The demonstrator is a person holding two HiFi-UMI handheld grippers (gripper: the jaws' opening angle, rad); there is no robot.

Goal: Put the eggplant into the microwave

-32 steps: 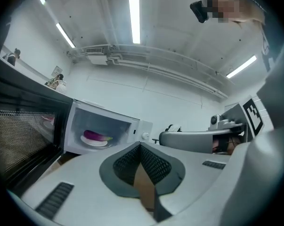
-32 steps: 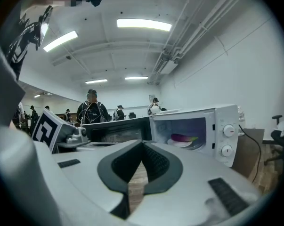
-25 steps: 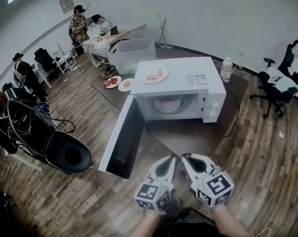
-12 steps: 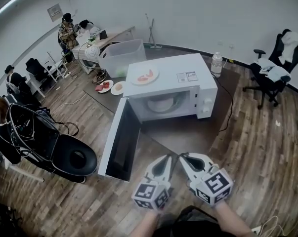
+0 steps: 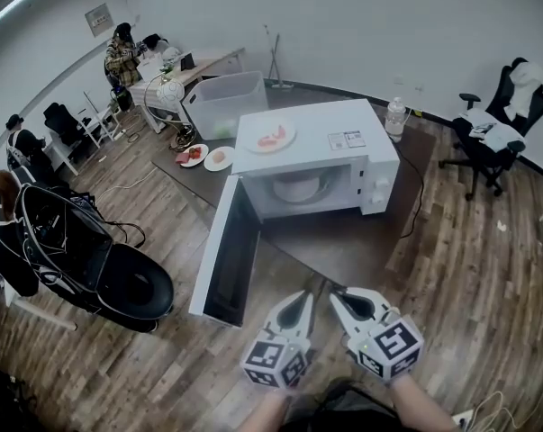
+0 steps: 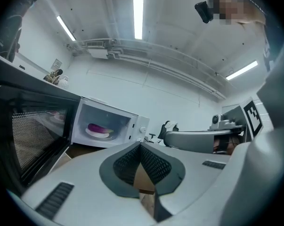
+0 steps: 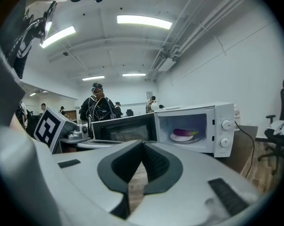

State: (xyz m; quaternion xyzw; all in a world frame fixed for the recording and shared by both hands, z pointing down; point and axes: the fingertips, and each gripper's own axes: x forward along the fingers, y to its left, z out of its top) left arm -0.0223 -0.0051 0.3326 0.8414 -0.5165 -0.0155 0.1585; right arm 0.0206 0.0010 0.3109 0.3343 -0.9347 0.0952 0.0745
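The white microwave [image 5: 321, 156] stands on a dark table [image 5: 343, 241] with its door [image 5: 224, 255] swung wide open toward me on the left. Inside, the purple eggplant [image 6: 98, 128] lies on a white plate [image 5: 298, 187]; it also shows in the right gripper view, eggplant [image 7: 185, 133]. My left gripper [image 5: 305, 301] and right gripper [image 5: 338, 295] hang side by side near the table's front edge, well short of the microwave. Both are shut with nothing between the pads: left gripper [image 6: 140, 145], right gripper [image 7: 142, 145].
A plate of red food [image 5: 273, 136] rests on top of the microwave. A water bottle [image 5: 395, 118] stands at its right, two small plates [image 5: 205, 157] and a clear bin [image 5: 221, 102] at its left. Office chairs [image 5: 487, 133] and people stand around.
Both grippers have drawn back a little from the microwave, still side by side and shut. The microwave and its door have not moved.
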